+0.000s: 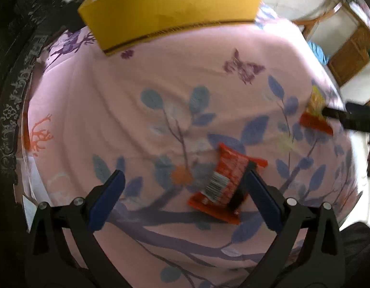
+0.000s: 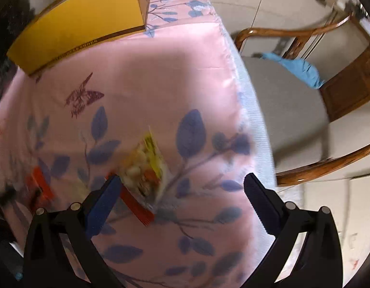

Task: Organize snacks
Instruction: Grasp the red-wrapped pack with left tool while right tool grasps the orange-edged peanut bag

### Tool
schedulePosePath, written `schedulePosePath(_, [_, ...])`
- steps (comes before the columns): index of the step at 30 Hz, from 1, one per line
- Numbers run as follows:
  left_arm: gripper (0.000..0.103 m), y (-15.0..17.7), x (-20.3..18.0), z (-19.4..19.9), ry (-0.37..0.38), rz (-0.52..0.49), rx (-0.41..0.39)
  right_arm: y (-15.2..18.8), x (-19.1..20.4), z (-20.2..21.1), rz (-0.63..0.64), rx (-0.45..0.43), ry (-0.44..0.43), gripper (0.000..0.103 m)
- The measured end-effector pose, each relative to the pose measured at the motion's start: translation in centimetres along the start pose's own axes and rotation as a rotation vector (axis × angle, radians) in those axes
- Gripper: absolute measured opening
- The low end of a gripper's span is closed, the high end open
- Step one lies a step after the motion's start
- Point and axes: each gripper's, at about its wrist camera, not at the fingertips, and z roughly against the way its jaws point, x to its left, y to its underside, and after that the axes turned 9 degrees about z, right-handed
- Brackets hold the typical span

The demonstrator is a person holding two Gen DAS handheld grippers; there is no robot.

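Two snack packets lie loose on the counter (image 1: 161, 76), which wears a pink cloth printed with leaves and butterflies and takes up most of both views. It serves as the sorting surface, so the packets sit flat and spread apart, each easy to reach on its own.

Next in size is the yellow box (image 1: 170, 12), standing at the far edge of the counter at twelve o'clock in the left wrist view and at eleven o'clock in the right wrist view. Its position, well apart from both packets, suggests it is the place the snacks are meant to go, though its inside is hidden.

A wooden chair (image 2: 304, 110) with a blue cloth on its seat stands beyond the counter edge at two o'clock in the right view, outside the work.

The left tongs (image 1: 182, 184) are spread wide and hold nothing; the orange packet (image 1: 223, 180), barcode up, lies on the cloth near the right-hand finger, at about five o'clock, placed for a pinch across its width.

The right tongs (image 2: 182, 187) also gape wide and empty. The yellow packet (image 2: 144, 168) with a red end lies just beside the left-hand finger at seven o'clock, blurred, so contact cannot be judged.
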Motion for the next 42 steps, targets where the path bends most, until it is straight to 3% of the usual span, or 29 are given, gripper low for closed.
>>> schedulePosePath(4, [0.101, 1.8, -2.2, -0.7, -0.091, -0.051, 0.005, -0.6, 0.9, -2.5, 0.003, 0.048, -0.006, 0.102])
schedulePosePath(7, [0.101, 2.8, -3.4, -0.4, -0.119, -0.077, -0.010, -0.6, 2.8, -2.9, 0.105, 0.007, 0.038, 0.102])
schedulePosePath(9, [0.101, 3.2, -4.3, -0.6, -0.177, -0.106, -0.032, -0.5, 3.7, -2.8, 0.162, -0.063, 0.031, 0.102])
schedulePosePath(14, [0.101, 3.4, -6.8, -1.6, -0.284, -0.255, -0.054, 0.2, 3.4, -2.8, 0.166, -0.089, -0.013, 0.102])
schedulePosePath(21, [0.101, 5.0, -9.0, -2.4, -0.223, -0.397, -0.124, 2.0, 3.3, -2.2, 0.176, -0.191, -0.012, 0.102])
schedulePosePath(25, [0.101, 5.1, -8.3, -2.4, -0.158, -0.342, -0.143, 2.5, 3.1, -1.9, 0.146, -0.210, 0.010, 0.102])
schedulePosePath(29, [0.100, 5.3, -5.5, -2.8, -0.008, -0.139, -0.126, 2.7, 4.0, -1.1, 0.181, -0.196, -0.011, 0.077])
schedulePosePath(31, [0.094, 5.4, -4.0, -3.4, 0.099, -0.013, -0.084, 3.0, 4.8, -0.7, 0.194, -0.183, -0.009, 0.061])
schedulePosePath(32, [0.087, 5.5, -3.6, -3.2, 0.101, 0.015, -0.106, 3.0, 5.4, -0.4, 0.218, -0.170, 0.011, 0.050])
schedulePosePath(33, [0.084, 5.5, -3.8, -3.0, 0.088, 0.007, -0.106, 3.1, 6.2, 0.0, 0.270, -0.163, 0.058, 0.043])
schedulePosePath(34, [0.070, 5.4, -4.0, -2.7, 0.090, 0.013, -0.107, 3.4, 7.1, 0.4, 0.335, -0.170, 0.099, 0.040])
schedulePosePath(35, [0.046, 5.3, -4.2, -2.3, 0.097, 0.023, -0.110, 3.8, 7.8, 0.9, 0.387, -0.184, 0.108, 0.039])
schedulePosePath(37, [0.044, 5.1, -4.4, -1.9, 0.148, 0.025, -0.094, 4.2, 8.2, 1.3, 0.380, -0.163, 0.065, 0.036])
schedulePosePath(39, [0.044, 5.3, -4.9, -1.7, 0.194, 0.007, -0.087, 4.2, 8.0, 1.8, 0.341, -0.154, 0.030, 0.027])
schedulePosePath(41, [0.044, 5.4, -5.5, -1.4, 0.202, -0.017, -0.083, 4.1, 8.0, 2.7, 0.336, -0.176, 0.042, 0.024])
schedulePosePath(42, [0.044, 5.5, -5.7, -1.2, 0.211, -0.025, -0.087, 3.9, 7.9, 3.7, 0.332, -0.201, 0.069, 0.016])
